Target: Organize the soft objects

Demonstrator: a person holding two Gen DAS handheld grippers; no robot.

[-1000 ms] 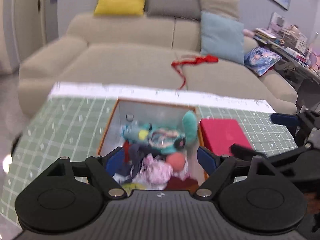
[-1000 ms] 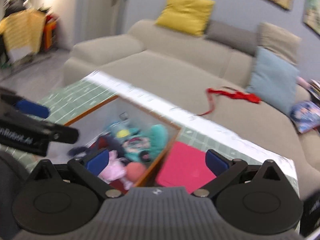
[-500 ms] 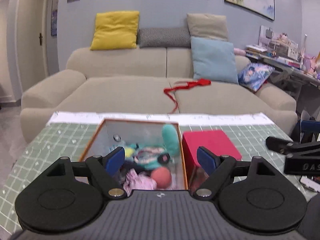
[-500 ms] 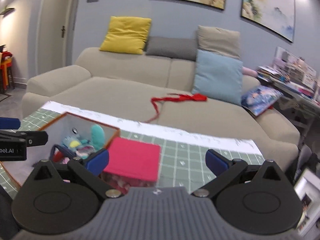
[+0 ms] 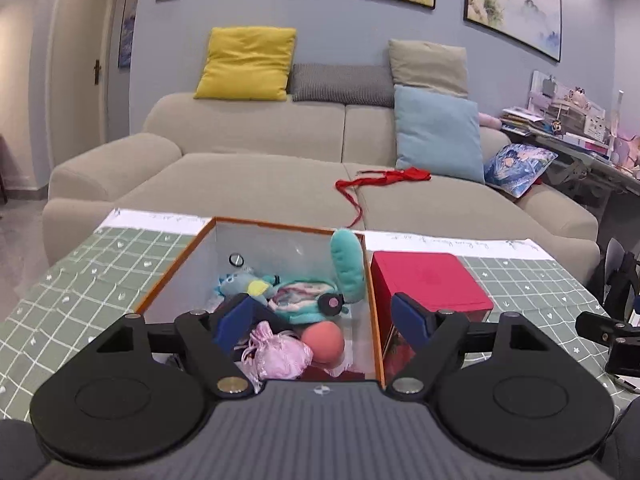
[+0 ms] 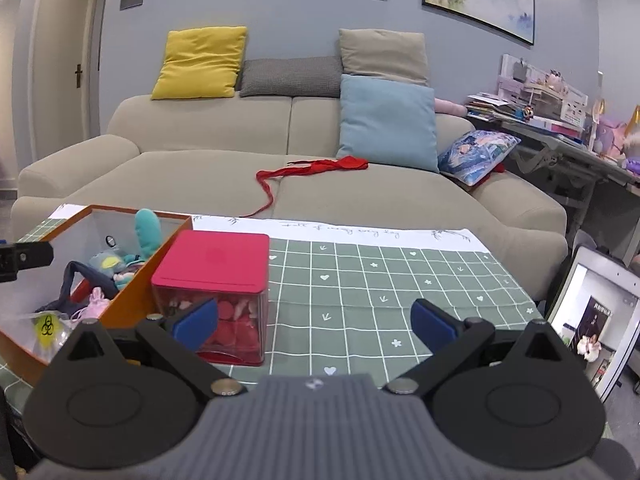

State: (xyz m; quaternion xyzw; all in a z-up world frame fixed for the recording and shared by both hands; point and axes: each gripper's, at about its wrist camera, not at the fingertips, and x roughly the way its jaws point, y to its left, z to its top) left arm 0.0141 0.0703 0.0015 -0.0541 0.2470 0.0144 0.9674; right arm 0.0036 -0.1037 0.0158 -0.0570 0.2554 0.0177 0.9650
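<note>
Looking along our left gripper (image 5: 322, 317), we see the orange box (image 5: 256, 222) just ahead, filled with soft toys: a teal plush (image 5: 347, 270), a pink pouch (image 5: 280, 354) and a coral ball (image 5: 323, 342); its fingers are spread wide and empty, with the red-lidded box (image 5: 430, 278) ahead to the right. From our right gripper (image 6: 314, 320), likewise spread and empty over the green checked cloth (image 6: 380, 280), the red-lidded box (image 6: 218, 260) stands ahead to the left, touching the orange box (image 6: 132, 300) beyond it, and a sofa (image 6: 208, 176) lies behind.

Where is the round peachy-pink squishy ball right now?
In the left wrist view the round peach-pink soft ball lies inside the open orange-edged cardboard box, near its front, just right of the shiny pink drawstring pouch.
</note>
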